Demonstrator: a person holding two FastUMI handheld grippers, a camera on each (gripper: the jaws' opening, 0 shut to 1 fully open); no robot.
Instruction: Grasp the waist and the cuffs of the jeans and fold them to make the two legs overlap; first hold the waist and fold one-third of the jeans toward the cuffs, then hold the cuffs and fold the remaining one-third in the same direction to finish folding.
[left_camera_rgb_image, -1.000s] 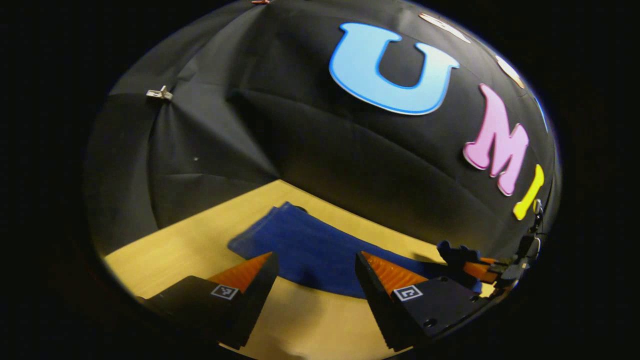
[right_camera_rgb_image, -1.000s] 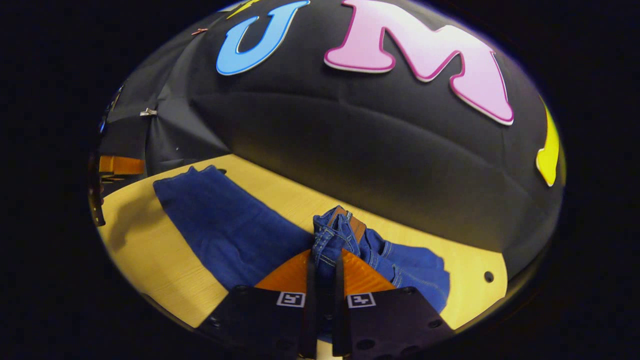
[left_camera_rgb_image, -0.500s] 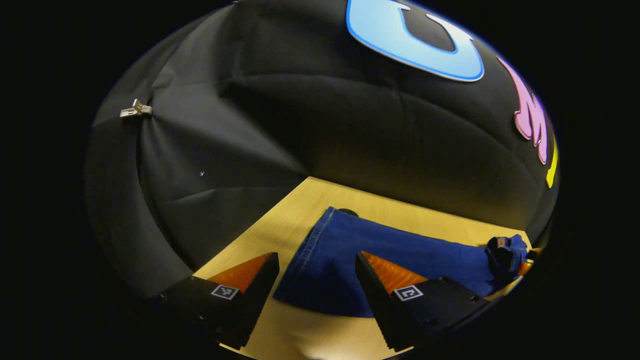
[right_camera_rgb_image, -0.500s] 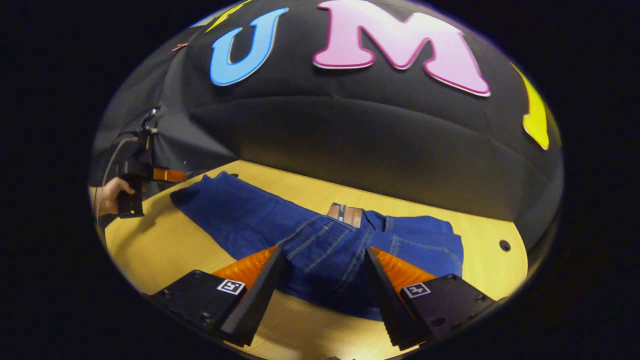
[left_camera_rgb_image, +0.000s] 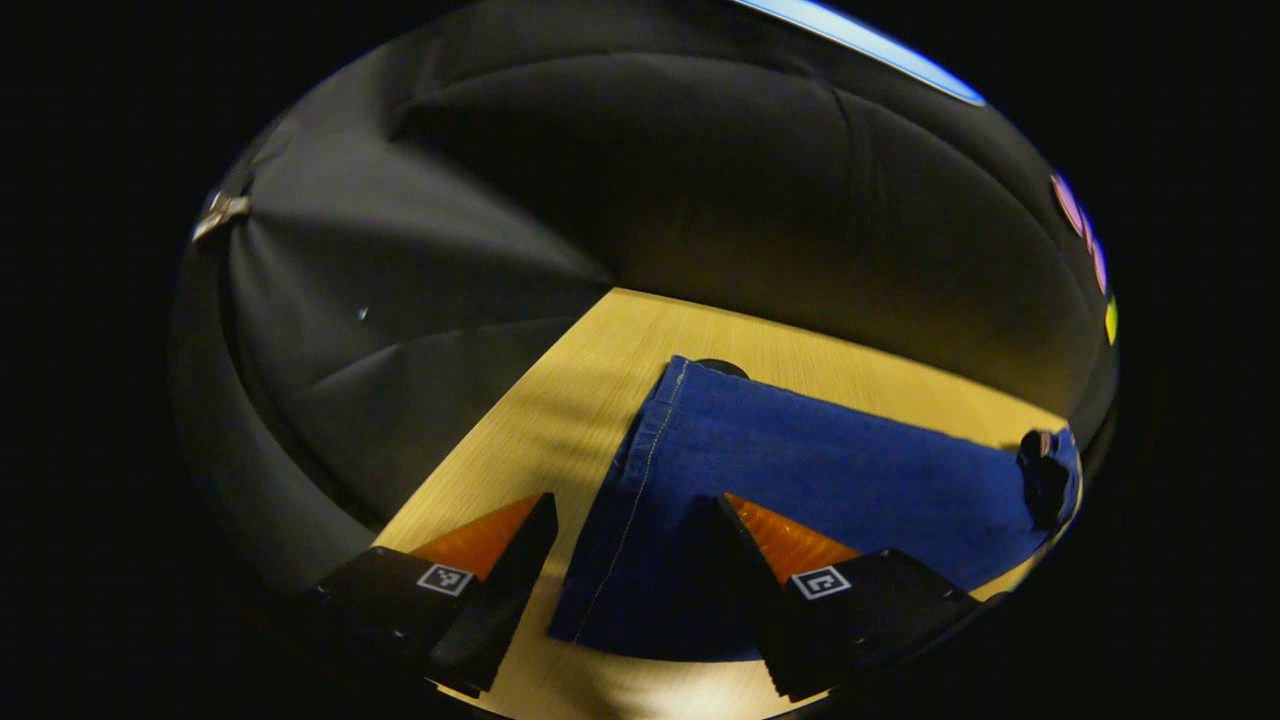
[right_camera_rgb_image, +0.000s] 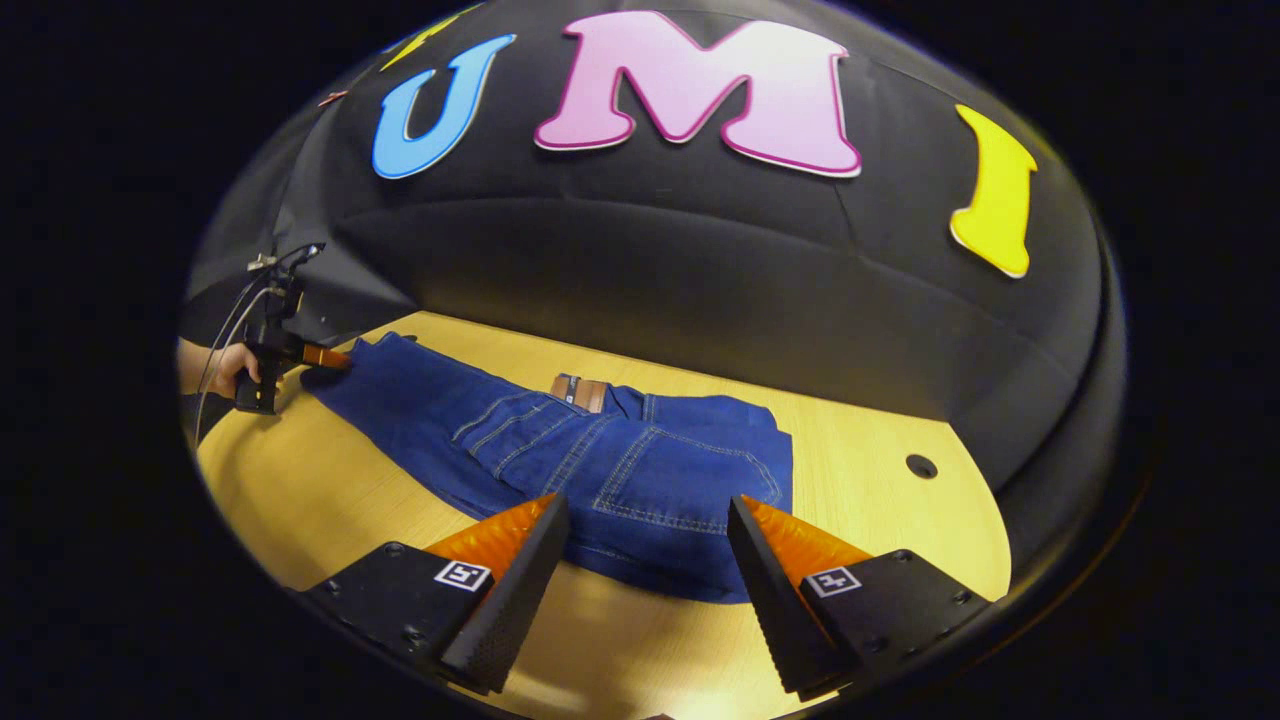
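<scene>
Holding our right gripper (right_camera_rgb_image: 645, 560) spread wide and empty just short of the jeans (right_camera_rgb_image: 600, 470), we look over the waist, already doubled toward the cuffs (left_camera_rgb_image: 640, 470) and lying flat on the wooden table (right_camera_rgb_image: 880, 500), so we judge the first third done. Our left gripper (left_camera_rgb_image: 630, 560), equally agape and clamping nothing, straddles the near corner of the hem, placed there, we think, to pinch it for the last fold. Beyond them hangs the dark booth cloth (right_camera_rgb_image: 700, 290).
</scene>
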